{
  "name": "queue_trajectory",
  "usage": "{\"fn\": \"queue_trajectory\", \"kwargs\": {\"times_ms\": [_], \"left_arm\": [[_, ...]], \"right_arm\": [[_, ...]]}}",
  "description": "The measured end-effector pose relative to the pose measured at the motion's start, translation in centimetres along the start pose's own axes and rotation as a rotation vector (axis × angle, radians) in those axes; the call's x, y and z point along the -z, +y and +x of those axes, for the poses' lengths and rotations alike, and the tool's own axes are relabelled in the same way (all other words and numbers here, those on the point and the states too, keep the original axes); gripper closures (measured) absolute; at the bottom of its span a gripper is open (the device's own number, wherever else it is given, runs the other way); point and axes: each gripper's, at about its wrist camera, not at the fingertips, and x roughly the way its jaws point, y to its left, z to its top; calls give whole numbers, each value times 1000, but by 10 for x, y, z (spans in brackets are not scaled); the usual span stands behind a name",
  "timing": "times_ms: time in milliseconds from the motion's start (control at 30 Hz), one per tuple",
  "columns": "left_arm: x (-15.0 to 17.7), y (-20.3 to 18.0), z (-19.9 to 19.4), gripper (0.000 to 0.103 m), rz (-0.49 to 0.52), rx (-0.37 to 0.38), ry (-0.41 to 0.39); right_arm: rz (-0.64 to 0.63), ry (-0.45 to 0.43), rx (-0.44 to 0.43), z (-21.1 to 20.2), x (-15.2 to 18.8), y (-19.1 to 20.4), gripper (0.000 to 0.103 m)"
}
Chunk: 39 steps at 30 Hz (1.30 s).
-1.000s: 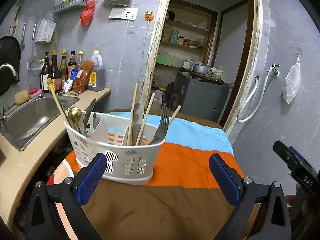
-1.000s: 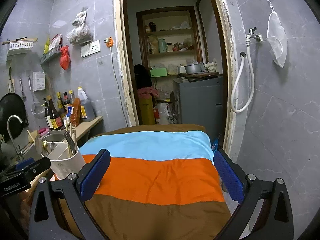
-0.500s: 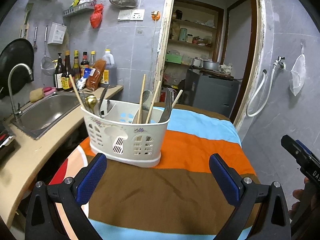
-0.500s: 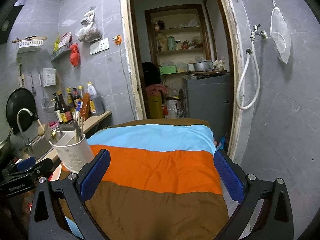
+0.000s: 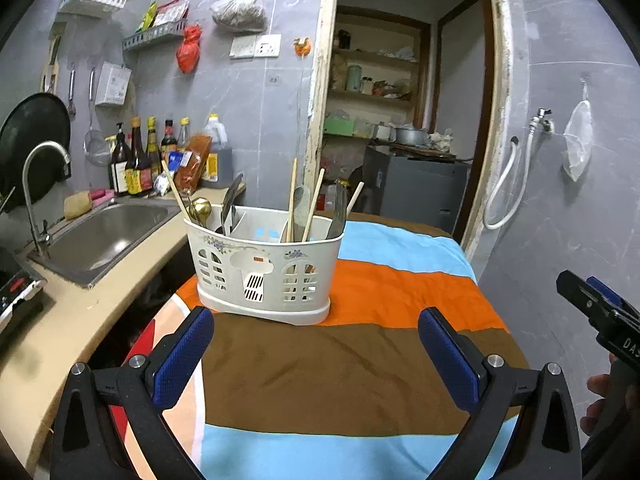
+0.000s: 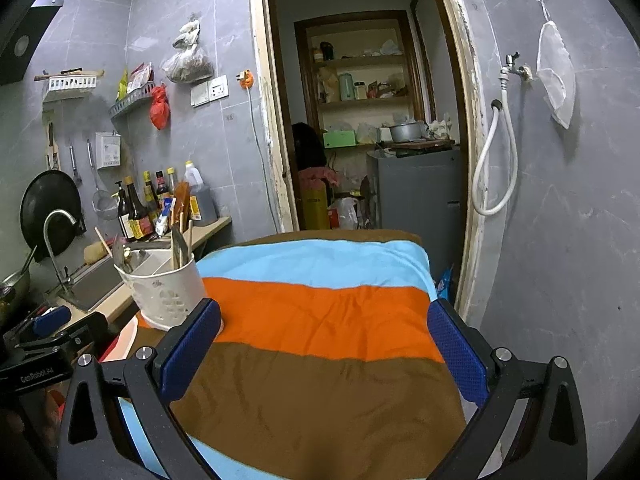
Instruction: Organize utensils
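Observation:
A white plastic utensil caddy (image 5: pixel 264 276) stands on the striped cloth (image 5: pixel 360 360) of the table, at its left side. Chopsticks, a gold spoon (image 5: pixel 200 209), a fork (image 5: pixel 338 212) and other cutlery stick up from its compartments. My left gripper (image 5: pixel 316 356) is open with nothing between its blue pads, a short way in front of the caddy. In the right wrist view the caddy (image 6: pixel 164 288) sits at far left, and my right gripper (image 6: pixel 324 348) is open and empty over the cloth (image 6: pixel 320 360). The right gripper's body also shows at the right edge of the left wrist view.
A counter with a steel sink (image 5: pixel 104 236) and tap (image 5: pixel 36 192) runs along the left, with sauce bottles (image 5: pixel 136 160) at the back. A doorway (image 6: pixel 372 120) opens behind the table onto shelves and a grey cabinet. A hose (image 6: pixel 496 160) hangs on the right wall.
Both grippers have drawn back from the table and risen a little, so the caddy looks smaller and farther off. Both stay open and empty.

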Motion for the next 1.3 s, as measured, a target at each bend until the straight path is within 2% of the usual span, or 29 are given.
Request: {"fn": "queue_trajectory", "kwargs": {"times_ms": [367, 1300], "left_arm": [[7, 13, -4, 0, 0, 66, 9], [10, 14, 1, 0, 0, 67, 17]], "right_arm": [[-13, -15, 24, -27, 17, 17, 1], [-6, 16, 31, -18, 14, 14, 1]]}}
